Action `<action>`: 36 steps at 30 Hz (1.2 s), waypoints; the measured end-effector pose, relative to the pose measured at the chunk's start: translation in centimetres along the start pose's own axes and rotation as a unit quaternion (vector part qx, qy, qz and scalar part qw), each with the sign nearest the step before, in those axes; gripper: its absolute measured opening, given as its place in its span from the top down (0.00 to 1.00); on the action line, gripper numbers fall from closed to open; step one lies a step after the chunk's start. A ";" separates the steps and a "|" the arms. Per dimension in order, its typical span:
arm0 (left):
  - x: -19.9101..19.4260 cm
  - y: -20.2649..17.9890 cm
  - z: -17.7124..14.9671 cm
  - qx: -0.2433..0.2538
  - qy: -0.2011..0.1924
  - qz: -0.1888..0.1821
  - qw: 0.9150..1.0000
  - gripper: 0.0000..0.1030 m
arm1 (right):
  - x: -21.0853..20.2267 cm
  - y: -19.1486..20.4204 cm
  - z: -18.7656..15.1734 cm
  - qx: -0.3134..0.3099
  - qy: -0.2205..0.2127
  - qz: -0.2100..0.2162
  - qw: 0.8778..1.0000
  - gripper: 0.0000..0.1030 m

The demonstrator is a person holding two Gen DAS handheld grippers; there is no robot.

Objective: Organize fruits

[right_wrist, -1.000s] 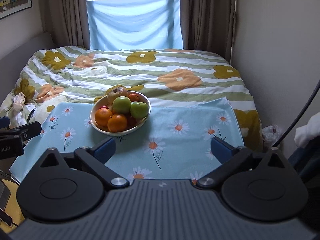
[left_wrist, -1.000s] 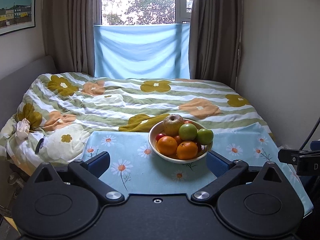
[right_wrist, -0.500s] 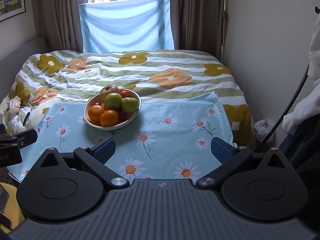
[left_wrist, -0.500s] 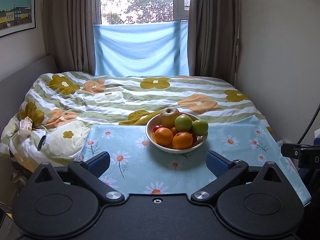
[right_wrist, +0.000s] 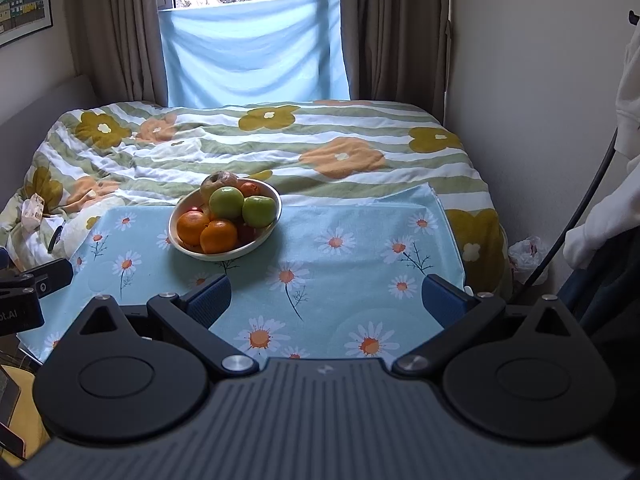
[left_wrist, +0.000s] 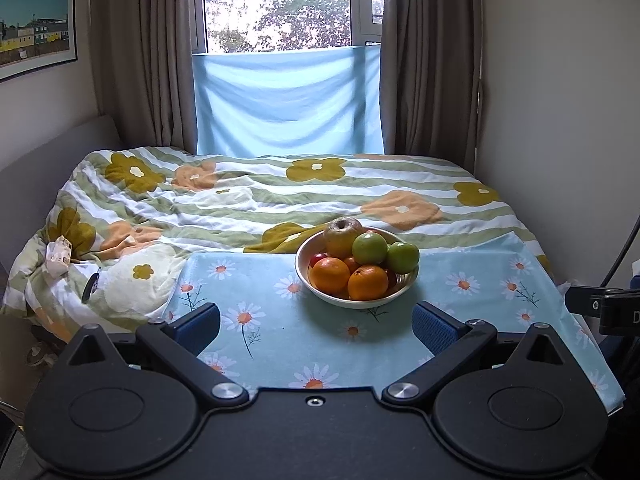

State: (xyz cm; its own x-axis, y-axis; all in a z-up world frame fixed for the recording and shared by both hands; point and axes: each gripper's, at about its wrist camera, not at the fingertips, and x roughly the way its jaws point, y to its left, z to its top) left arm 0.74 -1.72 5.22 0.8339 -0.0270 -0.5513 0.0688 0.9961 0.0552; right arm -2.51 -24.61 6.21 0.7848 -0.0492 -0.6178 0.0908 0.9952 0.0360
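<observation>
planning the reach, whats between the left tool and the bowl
Only bare daisy cloth lies between the open left tool and the bowl of fruit, seen in the left wrist view.

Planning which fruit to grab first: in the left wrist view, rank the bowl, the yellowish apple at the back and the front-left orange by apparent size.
1. bowl, clearly largest.
2. and 3. yellowish apple and front-left orange: look alike; the orange is nearer, so unranked.
</observation>
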 end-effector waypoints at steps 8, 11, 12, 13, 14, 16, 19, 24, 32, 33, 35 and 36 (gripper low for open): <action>0.0 0.0 0.0 -0.001 0.000 0.005 1.000 0.00 | -0.1 0.2 0.0 0.004 0.000 0.002 1.000 0.00; -0.1 0.1 0.0 -0.001 -0.003 0.006 1.000 0.00 | -0.1 0.2 0.1 0.005 0.000 0.001 1.000 0.00; -0.1 0.2 -0.1 -0.001 -0.002 0.007 1.000 0.00 | -0.1 0.2 0.1 0.005 0.000 0.001 1.000 0.00; -0.1 0.2 -0.1 -0.001 -0.002 0.008 1.000 0.00 | 0.0 0.2 0.1 0.005 0.000 0.001 1.000 0.00; -0.1 0.2 -0.1 -0.001 -0.002 0.008 1.000 0.00 | -0.1 0.2 0.1 0.004 0.000 0.000 1.000 0.00; 0.0 0.2 -0.1 -0.001 -0.001 0.008 1.000 0.00 | 0.0 0.2 0.2 0.002 0.002 -0.001 1.000 0.00; 0.0 0.2 -0.1 0.001 -0.003 0.008 1.000 0.00 | 0.0 0.3 0.2 0.002 0.003 -0.002 1.000 0.00; -0.1 0.4 -0.1 0.007 -0.006 0.008 1.000 0.00 | 0.0 0.4 0.2 0.002 0.002 -0.002 1.000 0.00; -0.2 0.8 -0.1 0.004 -0.005 0.004 1.000 0.00 | -0.2 0.9 0.2 0.005 0.002 -0.003 1.000 0.00; -0.2 0.9 -0.1 0.003 -0.005 0.006 1.000 0.00 | -0.2 1.1 0.2 0.004 0.001 -0.003 1.000 0.00; -0.3 1.0 -0.1 0.001 -0.005 0.013 1.000 0.00 | -0.3 1.1 0.2 0.004 0.000 -0.003 1.000 0.00; -0.3 1.1 -0.2 0.000 -0.005 0.016 1.000 0.00 | -0.4 1.3 0.2 0.003 0.000 -0.002 1.000 0.00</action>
State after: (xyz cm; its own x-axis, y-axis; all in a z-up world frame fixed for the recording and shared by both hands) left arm 0.44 -0.62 5.33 0.8408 0.0046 -0.5414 0.0419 0.9964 0.0735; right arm -2.59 -23.36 6.62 0.7846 -0.0539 -0.6176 0.0983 0.9944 0.0381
